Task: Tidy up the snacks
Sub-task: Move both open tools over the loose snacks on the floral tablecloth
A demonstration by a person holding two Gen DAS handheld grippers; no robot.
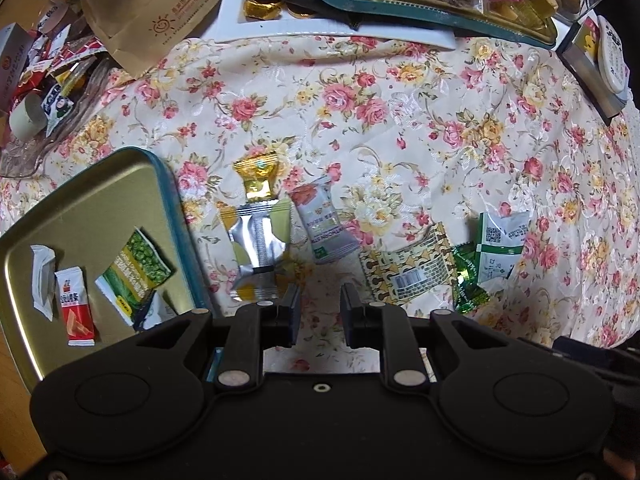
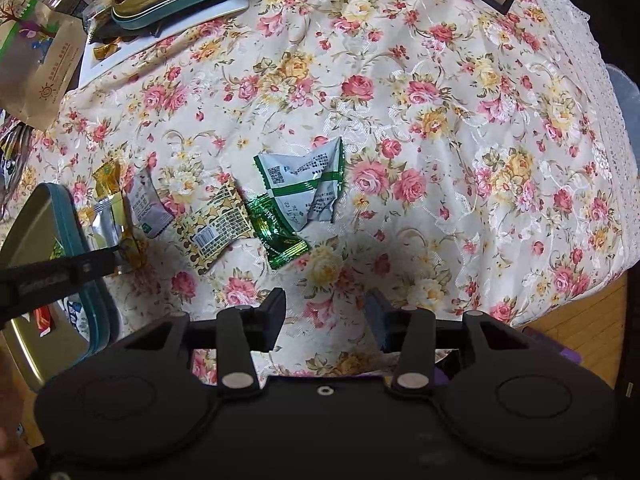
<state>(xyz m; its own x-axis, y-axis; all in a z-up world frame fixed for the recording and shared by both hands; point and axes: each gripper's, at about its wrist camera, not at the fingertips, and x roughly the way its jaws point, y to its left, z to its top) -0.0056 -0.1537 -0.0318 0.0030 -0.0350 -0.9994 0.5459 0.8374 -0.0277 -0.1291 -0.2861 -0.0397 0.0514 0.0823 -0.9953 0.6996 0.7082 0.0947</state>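
Note:
Several loose snack packets lie in a row on the floral tablecloth [image 1: 360, 100]: a gold candy [image 1: 258, 174], a silver-yellow packet [image 1: 260, 248], a grey-white packet [image 1: 324, 224], a patterned yellow packet [image 1: 408, 268], a green candy [image 1: 468, 276] and a white-green packet [image 1: 500, 244]. A gold tin with a teal rim [image 1: 80, 200] at the left holds a green pea packet [image 1: 136, 272], a red packet [image 1: 76, 308] and a white one [image 1: 42, 280]. My left gripper [image 1: 320, 300] hangs open just right of the silver-yellow packet, with only cloth between its fingers. My right gripper [image 2: 325, 304] is open and empty, below the green candy [image 2: 276, 232].
A brown paper bag [image 1: 160, 12], a second tin heaped with snacks [image 1: 420, 20] and a glass dish of wrappers [image 1: 48, 92] crowd the far side. A box [image 1: 592, 64] sits at the far right. The table edge and wooden floor [image 2: 572, 320] lie to the right.

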